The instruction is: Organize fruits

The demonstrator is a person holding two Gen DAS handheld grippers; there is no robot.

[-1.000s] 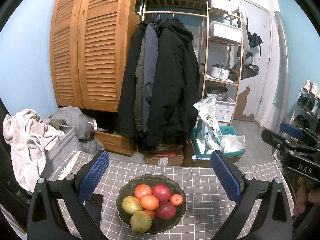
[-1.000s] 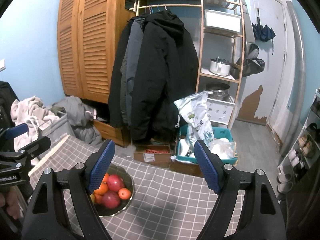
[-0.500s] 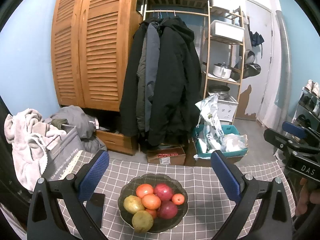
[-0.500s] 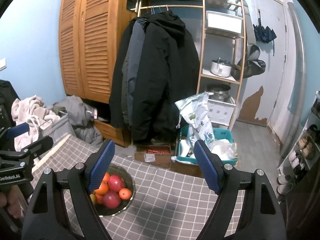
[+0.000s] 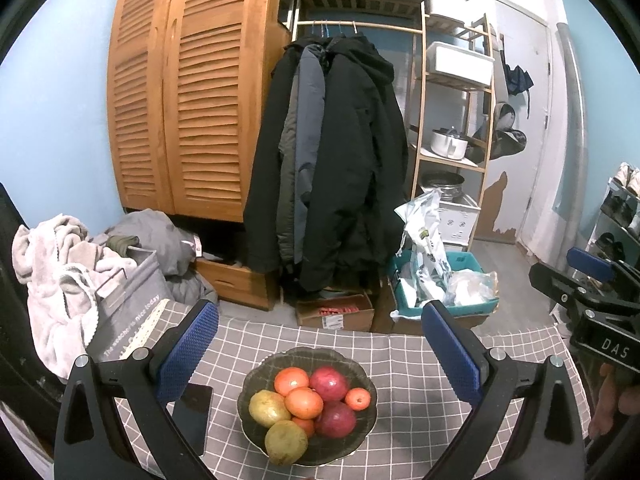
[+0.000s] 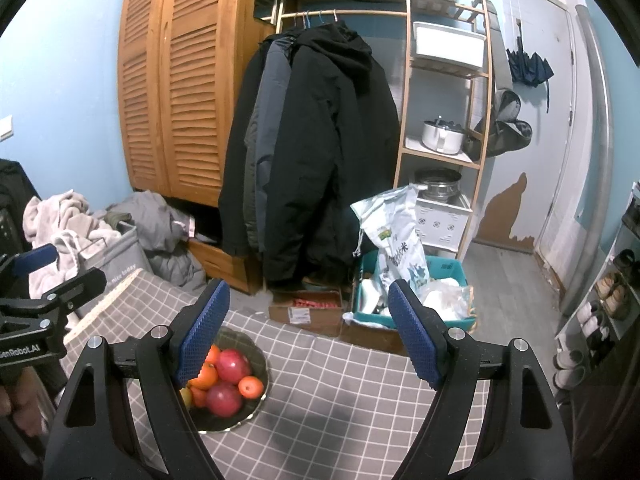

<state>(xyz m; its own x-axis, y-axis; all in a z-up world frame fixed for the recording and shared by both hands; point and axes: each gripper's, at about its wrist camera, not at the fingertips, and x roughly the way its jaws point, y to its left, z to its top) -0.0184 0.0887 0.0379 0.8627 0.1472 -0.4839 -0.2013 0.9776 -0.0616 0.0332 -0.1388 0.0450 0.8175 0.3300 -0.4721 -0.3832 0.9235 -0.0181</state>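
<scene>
Fruit bowl [image 5: 308,404]: on my checked counter [image 5: 404,368], heaped with oranges, pomegranates and pears.
My left hand-held gripper [image 5: 318,350]: jaws wide, empty, bowl centred just below and ahead.
My right hand-held gripper [image 6: 308,330]: jaws wide, empty, bowl [image 6: 228,380] at its left finger.

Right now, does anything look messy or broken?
On the table, nothing: the fruit sits neatly in the bowl. Behind it, the door has peeling paint low down, and clothes spill from a bin.
</scene>
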